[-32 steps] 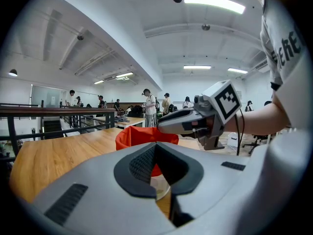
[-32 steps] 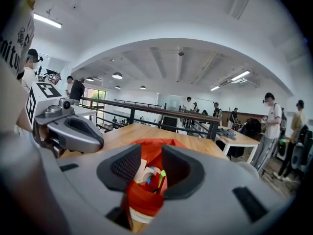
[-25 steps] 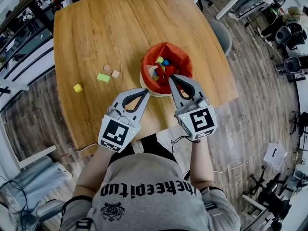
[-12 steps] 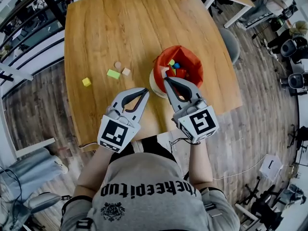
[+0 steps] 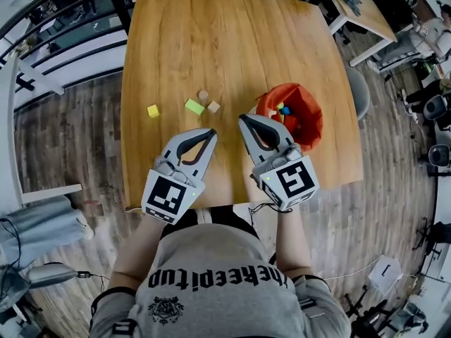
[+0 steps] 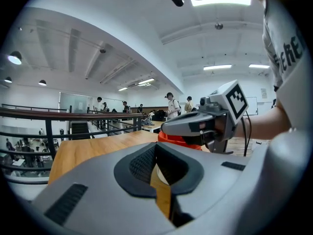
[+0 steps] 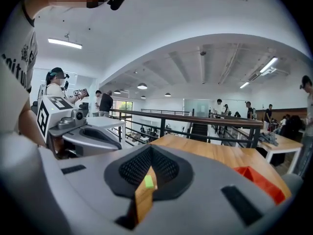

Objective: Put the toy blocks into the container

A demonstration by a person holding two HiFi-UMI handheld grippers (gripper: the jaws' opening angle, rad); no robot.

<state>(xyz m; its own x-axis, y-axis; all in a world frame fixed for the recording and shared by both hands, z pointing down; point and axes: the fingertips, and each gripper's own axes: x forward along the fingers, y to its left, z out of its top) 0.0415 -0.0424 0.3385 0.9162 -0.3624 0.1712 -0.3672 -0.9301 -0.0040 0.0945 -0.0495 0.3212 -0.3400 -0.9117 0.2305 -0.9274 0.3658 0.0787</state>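
Bright, even light falls from ceiling strip lights [image 6: 222,0], with sharp centres, heavy fisheye bending and dark corners.

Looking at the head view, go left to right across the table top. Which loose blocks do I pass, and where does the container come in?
yellow block → green block → tan cube → red container. The small round piece lies just beyond the green block and overlaps it sideways, so it is left out.
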